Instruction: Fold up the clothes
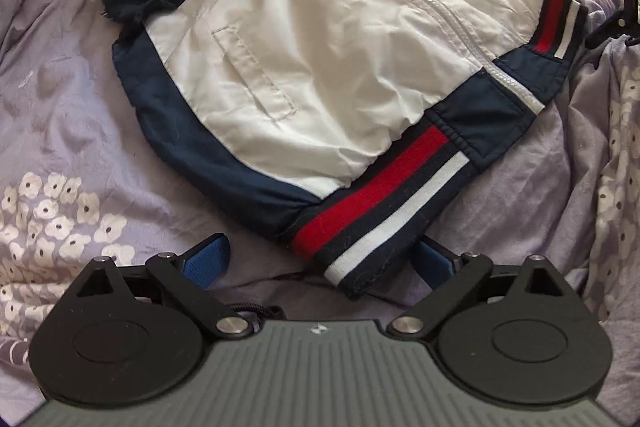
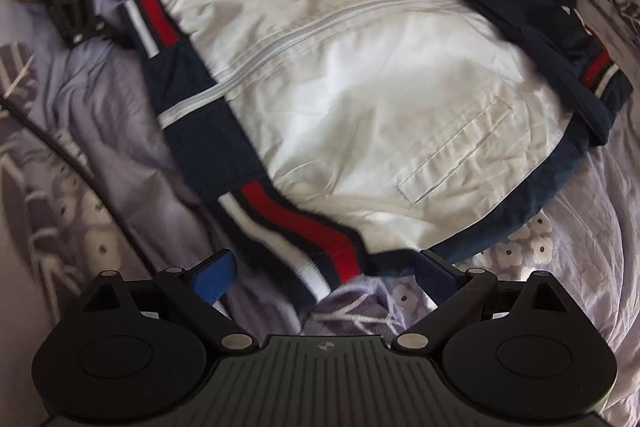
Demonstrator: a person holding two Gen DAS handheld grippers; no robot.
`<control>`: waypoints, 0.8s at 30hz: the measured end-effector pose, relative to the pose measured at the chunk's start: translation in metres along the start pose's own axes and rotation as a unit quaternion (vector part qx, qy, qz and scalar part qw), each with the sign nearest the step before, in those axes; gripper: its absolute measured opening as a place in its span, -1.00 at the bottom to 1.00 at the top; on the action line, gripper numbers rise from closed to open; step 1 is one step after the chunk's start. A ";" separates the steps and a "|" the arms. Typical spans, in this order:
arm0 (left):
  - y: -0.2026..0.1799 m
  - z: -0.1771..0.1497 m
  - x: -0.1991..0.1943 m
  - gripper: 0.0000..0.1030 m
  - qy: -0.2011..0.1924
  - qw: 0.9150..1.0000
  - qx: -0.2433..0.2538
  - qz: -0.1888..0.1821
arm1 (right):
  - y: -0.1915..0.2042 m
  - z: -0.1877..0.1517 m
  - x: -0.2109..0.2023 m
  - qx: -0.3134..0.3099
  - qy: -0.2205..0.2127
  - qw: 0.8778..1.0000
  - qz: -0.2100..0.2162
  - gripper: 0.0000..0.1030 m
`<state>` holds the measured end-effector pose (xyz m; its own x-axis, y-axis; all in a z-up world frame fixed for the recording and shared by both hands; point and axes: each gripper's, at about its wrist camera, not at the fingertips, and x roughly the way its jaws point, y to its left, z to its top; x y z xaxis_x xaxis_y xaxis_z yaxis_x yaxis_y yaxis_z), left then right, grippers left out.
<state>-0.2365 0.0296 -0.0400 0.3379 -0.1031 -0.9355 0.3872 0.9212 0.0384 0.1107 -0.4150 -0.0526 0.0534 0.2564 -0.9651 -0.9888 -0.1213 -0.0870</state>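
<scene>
White/navy jacket (image 1: 320, 67) lies flat on lilac flowered bedsheet (image 1: 60, 99), zip closed, red-white-navy striped hem (image 1: 376, 203) nearest the cams. L gripper (image 1: 320, 263) jaws wide apart, straddling one end of hem, nothing gripped. R gripper (image 2: 324, 279) also spread wide over other hem end, blue pads (image 2: 214, 277) clear of cloth, holding nothing.

Both my wrist feeds are evenly lit by soft daylight, with no harsh shadows. The white panel of the jacket (image 1: 304, 67) runs bright, close to washed out on my right view. The left feed is sharp. The right is smeared by motion blur, worst along the striped hem (image 2: 296, 223). Fisheye bending curves the bedsheet (image 1: 60, 115) at every edge, and the corners go dark.
</scene>
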 end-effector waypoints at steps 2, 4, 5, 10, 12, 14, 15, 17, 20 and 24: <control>0.003 0.003 -0.003 0.93 -0.011 1.000 -0.007 0.011 | -0.001 -0.005 0.002 0.011 -0.007 0.999 -0.031 0.88; 0.011 0.007 -0.003 0.93 -0.017 0.999 -0.029 0.015 | -0.010 -0.011 0.001 0.035 -0.015 0.998 -0.048 0.85; 0.017 0.008 -0.003 0.96 -0.017 0.999 -0.042 0.015 | -0.016 -0.013 0.000 0.049 -0.022 0.997 -0.050 0.85; 0.029 0.010 -0.001 0.96 -0.015 0.997 -0.071 0.033 | -0.026 -0.014 -0.003 0.078 -0.040 0.994 -0.060 0.85; 0.028 0.011 -0.004 0.96 -0.020 0.996 -0.072 0.039 | -0.026 -0.014 -0.005 0.084 -0.046 0.994 -0.062 0.85; 0.029 0.013 -0.008 0.96 -0.027 0.996 -0.075 0.044 | -0.028 -0.014 -0.007 0.097 -0.053 0.992 -0.064 0.85; 0.031 0.014 -0.010 0.96 -0.031 0.995 -0.076 0.049 | -0.029 -0.014 -0.009 0.102 -0.057 0.991 -0.066 0.84; 0.036 0.019 -0.014 0.96 -0.041 0.994 -0.081 0.058 | -0.032 -0.011 -0.011 0.109 -0.064 0.989 -0.070 0.81; 0.045 0.028 -0.021 0.96 -0.058 0.992 -0.091 0.072 | -0.035 -0.010 -0.016 0.115 -0.075 0.989 -0.062 0.77; 0.056 0.037 -0.021 0.96 -0.065 0.989 -0.106 0.081 | -0.045 -0.012 -0.021 0.145 -0.088 0.984 -0.059 0.65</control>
<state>-0.1902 0.0696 -0.0054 0.4928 0.0178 -0.8700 0.1354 0.9860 0.0969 0.1557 -0.4261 -0.0315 0.1695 0.4180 -0.8925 -0.9769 0.1910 -0.0961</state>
